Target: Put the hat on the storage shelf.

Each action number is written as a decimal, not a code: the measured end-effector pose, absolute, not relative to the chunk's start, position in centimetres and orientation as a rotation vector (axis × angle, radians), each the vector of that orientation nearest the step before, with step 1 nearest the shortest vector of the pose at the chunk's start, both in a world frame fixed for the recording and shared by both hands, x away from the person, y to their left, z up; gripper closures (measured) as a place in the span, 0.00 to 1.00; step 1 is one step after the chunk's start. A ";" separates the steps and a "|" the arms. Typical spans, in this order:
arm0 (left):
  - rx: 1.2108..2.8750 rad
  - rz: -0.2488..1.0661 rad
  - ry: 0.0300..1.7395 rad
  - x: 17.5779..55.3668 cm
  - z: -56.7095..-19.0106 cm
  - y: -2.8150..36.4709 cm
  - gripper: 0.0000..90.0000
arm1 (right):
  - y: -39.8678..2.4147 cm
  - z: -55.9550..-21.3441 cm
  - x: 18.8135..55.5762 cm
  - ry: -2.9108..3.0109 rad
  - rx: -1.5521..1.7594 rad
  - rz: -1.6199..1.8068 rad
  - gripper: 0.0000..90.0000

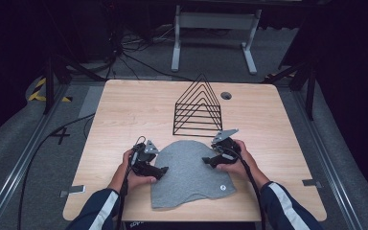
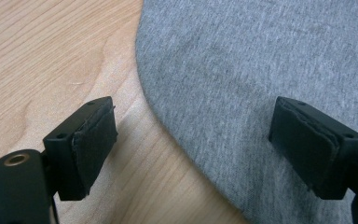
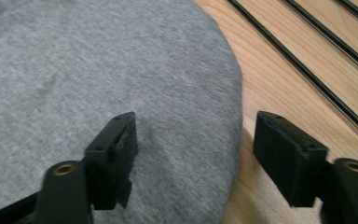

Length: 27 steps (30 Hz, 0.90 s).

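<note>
Grey knit hat [image 1: 189,175] lay flat near the wooden table's [image 1: 124,110] front edge, before a black wire rack [image 1: 198,108]. Left gripper [image 2: 193,142] and right gripper [image 3: 193,156] each straddled an opposite hat edge, jaws spread wide, holding nothing.

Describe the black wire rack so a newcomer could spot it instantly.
Start at the light wooden table. Towards its far edge, beyond the flat grey fabric piece, stands the black wire rack. Its row of open triangular frames is the table's sole upright thing.
</note>
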State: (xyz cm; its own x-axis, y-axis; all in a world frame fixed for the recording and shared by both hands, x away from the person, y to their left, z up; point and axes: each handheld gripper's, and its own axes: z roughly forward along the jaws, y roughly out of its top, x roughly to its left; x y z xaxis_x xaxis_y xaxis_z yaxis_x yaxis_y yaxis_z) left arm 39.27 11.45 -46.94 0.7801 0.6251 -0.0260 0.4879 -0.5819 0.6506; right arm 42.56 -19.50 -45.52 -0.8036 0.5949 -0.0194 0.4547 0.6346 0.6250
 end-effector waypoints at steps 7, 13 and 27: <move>2.323 0.243 0.801 39.4 -46.5 11.0 0.34 | -19.3 -45.1 41.6 2.660 0.865 0.887 0.60; 2.335 0.205 0.760 39.6 -46.1 10.6 0.60 | -19.4 -45.0 41.1 2.671 0.865 0.911 0.79; 2.291 0.244 0.627 39.0 -43.9 10.3 0.93 | -21.1 -42.9 39.7 2.612 0.794 1.029 0.94</move>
